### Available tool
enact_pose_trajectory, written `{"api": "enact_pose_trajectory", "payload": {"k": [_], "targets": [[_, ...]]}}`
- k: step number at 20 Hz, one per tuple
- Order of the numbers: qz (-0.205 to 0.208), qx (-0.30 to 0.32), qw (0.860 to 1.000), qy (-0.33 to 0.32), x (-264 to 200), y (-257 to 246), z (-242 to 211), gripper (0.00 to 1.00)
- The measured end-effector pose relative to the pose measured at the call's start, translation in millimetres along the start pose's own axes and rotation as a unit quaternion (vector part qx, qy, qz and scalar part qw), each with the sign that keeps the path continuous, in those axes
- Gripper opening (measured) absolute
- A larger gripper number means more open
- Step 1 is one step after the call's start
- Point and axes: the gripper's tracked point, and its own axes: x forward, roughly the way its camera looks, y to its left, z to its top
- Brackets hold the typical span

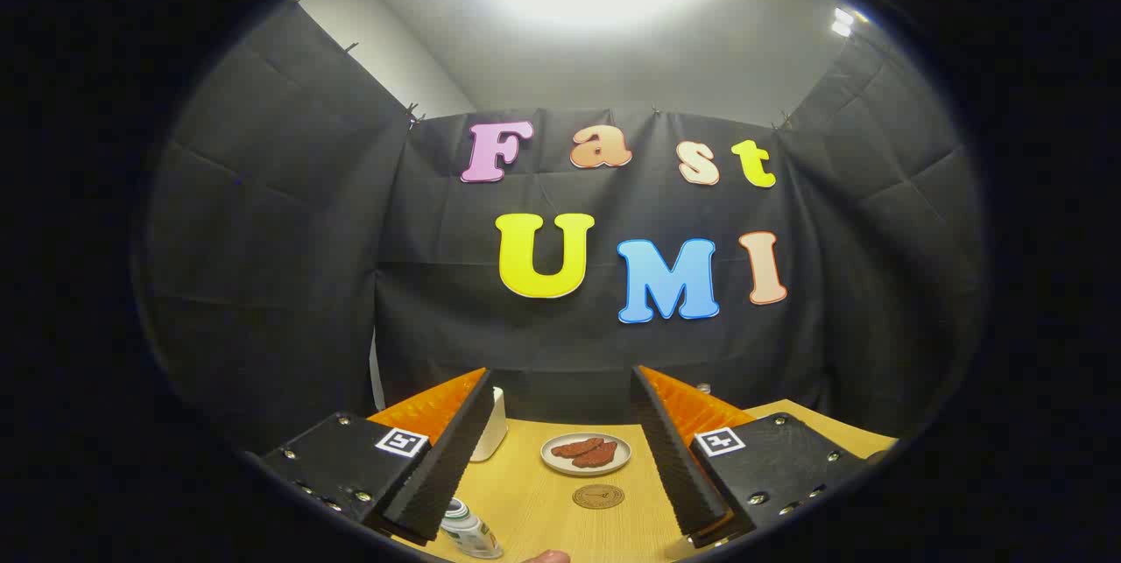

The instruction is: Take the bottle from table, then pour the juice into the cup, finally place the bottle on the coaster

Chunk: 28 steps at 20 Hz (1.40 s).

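Gripper view: the jaws (560, 458) are wide open and hold nothing, raised above the worktop (525, 502), I think for approaching. Bottle (468, 530) lies low at 7 o'clock beside one finger, cup (490, 423) at 11 o'clock, coaster (598, 496) between the fingers, plate (586, 453) beyond it
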Motion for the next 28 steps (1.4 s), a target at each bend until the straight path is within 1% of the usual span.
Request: {"api": "enact_pose_trajectory", "payload": {"k": [20,24,28], "targets": [[0.004,-0.002,1.000,-0.002,6.9,3.9,-5.2,0.95],[0.010,-0.005,1.000,-0.002,8.3,12.9,-8.6,0.95],[0.012,0.017,1.000,-0.002,5.5,21.2,-20.9,0.95]]}}
